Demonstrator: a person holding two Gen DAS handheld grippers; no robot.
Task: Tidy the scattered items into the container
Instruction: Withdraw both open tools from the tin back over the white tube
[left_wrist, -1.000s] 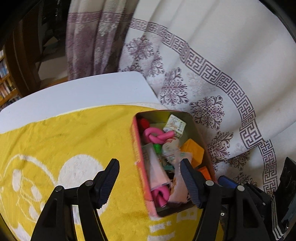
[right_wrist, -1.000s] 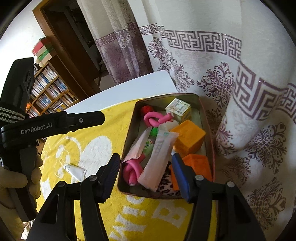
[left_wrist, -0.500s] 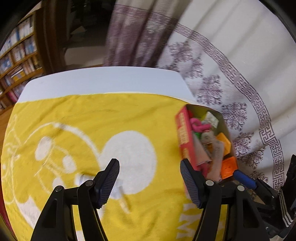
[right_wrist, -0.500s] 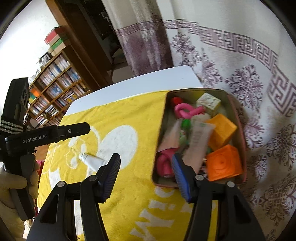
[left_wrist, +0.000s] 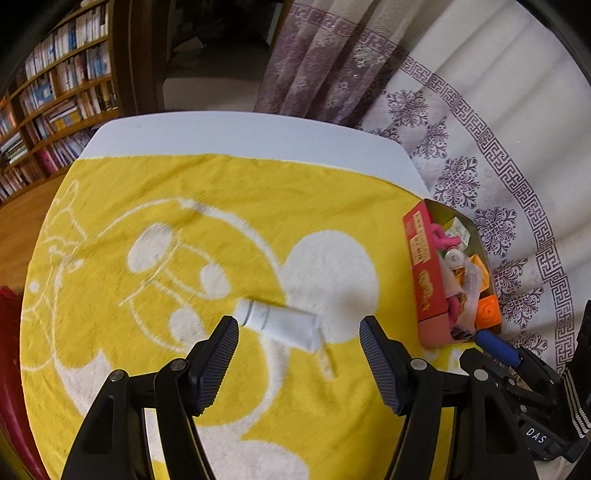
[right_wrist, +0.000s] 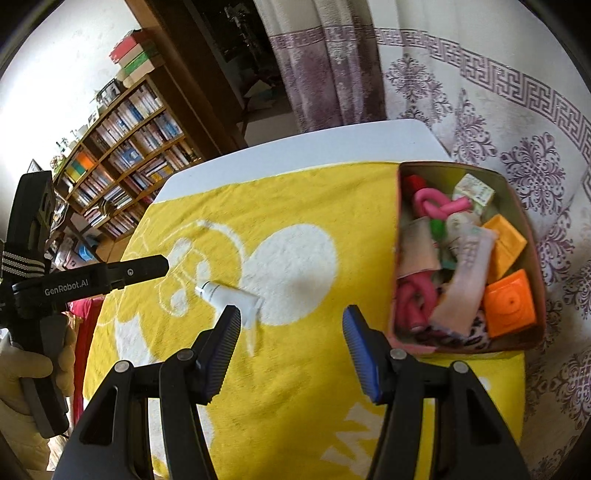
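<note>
Tube (left_wrist: 279, 322) is the one loose item you have left: it lies flat on the yellow towel (left_wrist: 229, 192), well apart from the box (left_wrist: 424, 280) at the towel's right edge, which is already packed with toys and packets.

Your left gripper (left_wrist: 297, 356) is the nearer one. In its own view the tube sits just ahead of the tips, between the lines of the two fingers but not yet between the pads; the jaws stand apart and hold nothing. Your right gripper (right_wrist: 290, 349) is also spread and empty, and from it the tube (right_wrist: 229, 295) lies off its left finger, so it would probably need a sideways shift.

Tube's long axis runs roughly across the left gripper's opening, slightly slanted. Its cap end points left, away from the box; its flat crimped end points right, toward it. Closing along that axis would likely catch only the ends, so you probably need a wrist roll first.
</note>
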